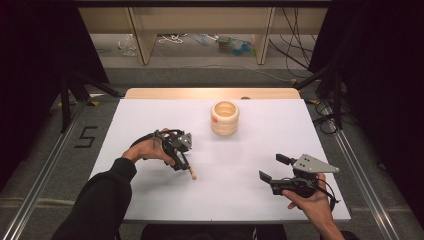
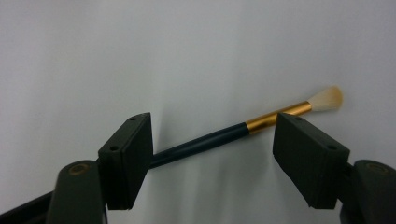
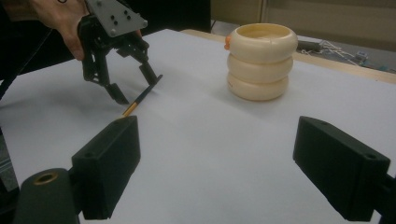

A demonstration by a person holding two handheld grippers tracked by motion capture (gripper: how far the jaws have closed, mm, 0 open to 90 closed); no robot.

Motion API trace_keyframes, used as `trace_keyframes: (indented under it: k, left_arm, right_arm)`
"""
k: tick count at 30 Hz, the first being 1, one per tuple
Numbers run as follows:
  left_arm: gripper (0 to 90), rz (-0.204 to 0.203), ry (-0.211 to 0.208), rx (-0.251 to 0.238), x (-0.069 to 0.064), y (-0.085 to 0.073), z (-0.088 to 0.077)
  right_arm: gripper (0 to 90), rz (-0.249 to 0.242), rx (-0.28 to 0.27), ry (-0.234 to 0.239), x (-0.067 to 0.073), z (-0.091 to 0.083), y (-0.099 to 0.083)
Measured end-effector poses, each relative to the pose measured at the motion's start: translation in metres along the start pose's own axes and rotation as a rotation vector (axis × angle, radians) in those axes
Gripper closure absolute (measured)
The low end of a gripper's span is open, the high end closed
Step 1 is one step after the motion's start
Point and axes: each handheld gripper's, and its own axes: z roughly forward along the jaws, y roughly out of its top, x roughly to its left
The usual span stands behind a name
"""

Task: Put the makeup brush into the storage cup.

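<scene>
White table cover (image 1: 150, 120) gives me bare room on every side, its near edge running along the bottom of the high view. My cream ringed holder (image 1: 224, 118) stands upright at upper centre, mouth open. My right gripper (image 1: 274, 168) idles at lower right, jaws parted on nothing. My left gripper (image 1: 183, 165) straddles the thin brush (image 2: 219, 136) lying flat left of centre, jaws spread, not yet pinching it.

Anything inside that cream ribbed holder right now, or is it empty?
The cream holder stands upright, apart from both grippers. From the right gripper view, its upper inner wall looks bare, with nothing sticking out above the rim. The bottom is hidden by the wall. The brush lies on the table.
</scene>
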Motion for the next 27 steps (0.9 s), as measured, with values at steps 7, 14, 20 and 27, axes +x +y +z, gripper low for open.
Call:
trace_keyframes:
  k: [7,14,20,27]
  left_arm:
    - [28.5,0.037,-0.003,0.043,-0.0002,0.0028,0.0050]
    - [29.7,0.029,-0.017,0.052,0.0007,0.0077,0.0056]
    - [31.7,0.030,-0.023,0.059,0.0013,0.0075,0.0074]
    - [36.4,0.005,-0.053,0.052,0.0028,0.0057,0.0072]
  right_arm:
    - [15.8,0.007,-0.013,0.013,0.0006,0.0023,-0.0008]
    - [15.9,0.000,-0.001,0.007,0.0005,0.0008,-0.0006]
    - [15.9,0.007,0.003,0.015,0.0015,0.0009,-0.0004]
    - [15.9,-0.014,-0.022,0.010,0.0003,0.0026,-0.0008]
